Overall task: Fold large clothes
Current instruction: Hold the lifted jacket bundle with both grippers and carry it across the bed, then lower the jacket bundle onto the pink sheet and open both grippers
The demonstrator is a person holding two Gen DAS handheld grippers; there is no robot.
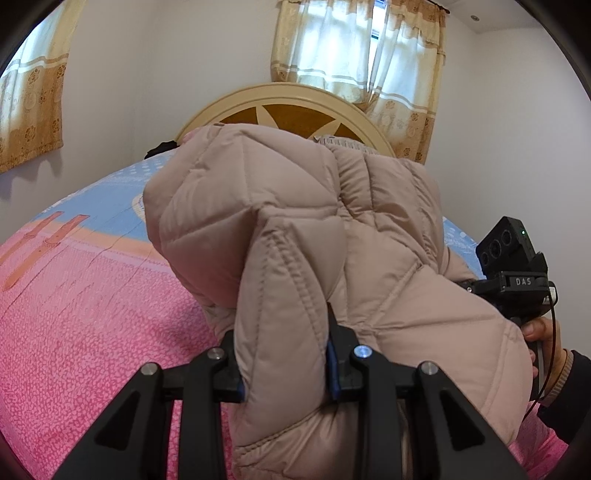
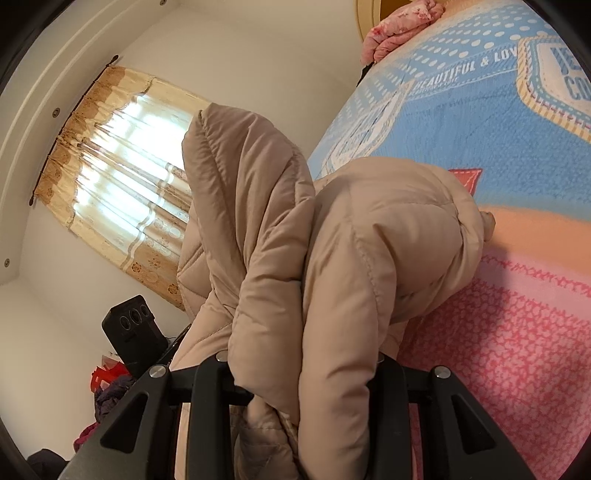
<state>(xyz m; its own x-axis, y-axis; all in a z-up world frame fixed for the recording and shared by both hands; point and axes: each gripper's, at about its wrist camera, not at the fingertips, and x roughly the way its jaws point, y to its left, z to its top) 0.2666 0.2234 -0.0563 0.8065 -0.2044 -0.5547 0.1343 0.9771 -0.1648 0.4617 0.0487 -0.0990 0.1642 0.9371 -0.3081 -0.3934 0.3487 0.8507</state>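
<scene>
A beige quilted puffer jacket (image 1: 295, 229) hangs in the air above the bed, bunched in thick folds. My left gripper (image 1: 284, 365) is shut on a padded fold of it, which bulges out between the black fingers (image 1: 341, 354). In the right wrist view the same jacket (image 2: 369, 240) droops toward the bedspread, and my right gripper (image 2: 303, 376) is shut on another thick fold. The right-hand tool (image 1: 513, 266) shows at the right edge of the left wrist view, held by a hand (image 1: 543, 332). Both pairs of fingertips are buried in fabric.
Under the jacket lies a bed with a pink and blue bedspread (image 1: 81, 317) and a cream round headboard (image 1: 288, 99). A pink folded cloth (image 2: 399, 26) sits at the bed's head. Curtained windows (image 1: 354, 55) line the walls. Dark clutter (image 2: 107, 387) lies beside the bed.
</scene>
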